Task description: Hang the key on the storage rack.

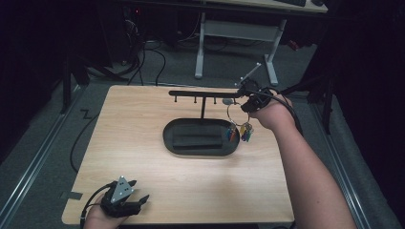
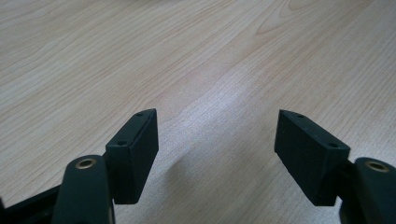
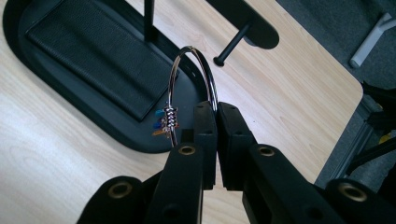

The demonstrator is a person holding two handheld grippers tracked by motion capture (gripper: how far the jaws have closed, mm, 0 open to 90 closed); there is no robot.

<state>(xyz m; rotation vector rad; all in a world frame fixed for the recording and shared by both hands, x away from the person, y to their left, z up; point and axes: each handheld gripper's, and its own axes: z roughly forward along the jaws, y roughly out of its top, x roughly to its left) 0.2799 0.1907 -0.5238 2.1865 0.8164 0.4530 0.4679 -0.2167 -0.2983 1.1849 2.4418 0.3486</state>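
A: High view. Left tool (image 1: 136,191) rests at the near-left corner of the tabletop (image 1: 143,124), held by a hand (image 1: 98,217). Right tool (image 1: 248,98) is up by the right end of the black hook rack (image 1: 203,93), which stands in an oval black tray (image 1: 200,138).

B: Jaw states?

A: Left gripper view: left tool (image 2: 217,140) spread wide, bare wood grain between the jaws, nothing held. Right gripper view: right tool (image 3: 217,114) pinched tight on a thin metal key ring (image 3: 191,51).

B: Where is the ring against the rack?

A: High view: the key ring (image 1: 231,112) hangs just below the bar's right end, coloured tags (image 1: 239,131) dangling over the tray's right edge. Right gripper view adds a rack peg (image 3: 231,46) just beyond the loop; touching or not, cannot tell.
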